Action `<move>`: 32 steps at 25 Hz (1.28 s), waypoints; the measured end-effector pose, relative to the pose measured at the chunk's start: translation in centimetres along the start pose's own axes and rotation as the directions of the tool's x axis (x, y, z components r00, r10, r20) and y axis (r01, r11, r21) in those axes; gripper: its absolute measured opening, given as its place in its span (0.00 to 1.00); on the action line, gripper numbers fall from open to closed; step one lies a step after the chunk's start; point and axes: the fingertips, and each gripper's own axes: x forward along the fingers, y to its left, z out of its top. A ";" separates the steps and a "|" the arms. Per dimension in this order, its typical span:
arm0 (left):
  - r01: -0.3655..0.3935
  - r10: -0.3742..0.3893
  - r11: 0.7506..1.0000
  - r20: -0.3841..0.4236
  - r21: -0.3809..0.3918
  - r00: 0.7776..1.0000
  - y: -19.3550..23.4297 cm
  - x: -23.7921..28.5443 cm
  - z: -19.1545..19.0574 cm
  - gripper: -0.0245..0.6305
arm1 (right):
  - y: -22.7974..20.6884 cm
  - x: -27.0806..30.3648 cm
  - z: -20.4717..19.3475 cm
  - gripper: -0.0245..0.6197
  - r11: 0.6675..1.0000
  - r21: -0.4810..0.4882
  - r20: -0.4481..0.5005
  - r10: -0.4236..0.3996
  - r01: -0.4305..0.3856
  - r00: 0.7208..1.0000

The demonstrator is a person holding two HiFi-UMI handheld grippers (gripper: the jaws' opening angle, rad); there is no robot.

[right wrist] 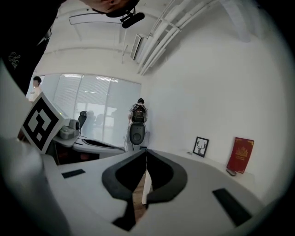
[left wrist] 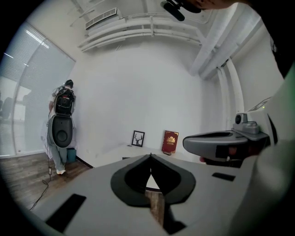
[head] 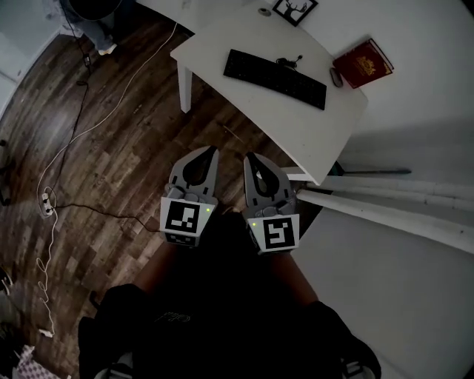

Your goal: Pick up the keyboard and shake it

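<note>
Left gripper [head: 212,151] and right gripper [head: 249,156], each with its jaws pressed together and nothing between them, were held side by side above the wood floor [head: 126,170]. They pointed toward the table and stopped short of its near edge.

The keyboard [head: 275,78], black, lay flat on the white table [head: 222,41], slanting across the tabletop and well apart from both grippers. A small dark object [head: 336,76], too small to identify, sat near the keyboard's right end, just beside a red book [head: 363,63]. The book stood against the wall. A framed deer picture [head: 295,9] stood farther along the same wall, behind the keyboard.

A white cable [head: 111,104] trailed over the floor to the table's left. A person [left wrist: 62,124] carrying a dark pack stood near the far wall, facing away.
</note>
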 end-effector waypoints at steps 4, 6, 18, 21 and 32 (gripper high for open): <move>0.022 -0.024 0.999 -0.044 -0.028 0.999 -0.7 1.9 -0.7 0.04 | -2.3 0.4 -1.3 0.07 0.999 0.028 -0.023 -0.032 0.033 0.999; 0.022 -0.023 1.000 -0.070 -0.013 0.997 -0.7 2.7 -1.5 0.04 | -3.2 1.1 -1.6 0.07 0.998 0.045 -0.024 -0.033 0.034 0.999; -0.035 0.054 0.992 -0.159 0.119 0.986 2.9 12.8 0.8 0.04 | -10.4 10.3 -0.1 0.07 0.993 0.094 0.036 0.067 -0.071 0.997; -0.022 0.054 0.987 -0.202 0.158 0.978 2.8 16.2 1.9 0.04 | -13.1 12.1 -0.3 0.07 0.987 0.107 0.006 0.122 -0.122 0.993; 0.083 0.000 0.982 -0.441 0.169 0.898 2.9 27.0 -1.6 0.04 | -22.9 15.9 -5.6 0.07 0.982 0.142 -0.113 0.138 -0.121 0.984</move>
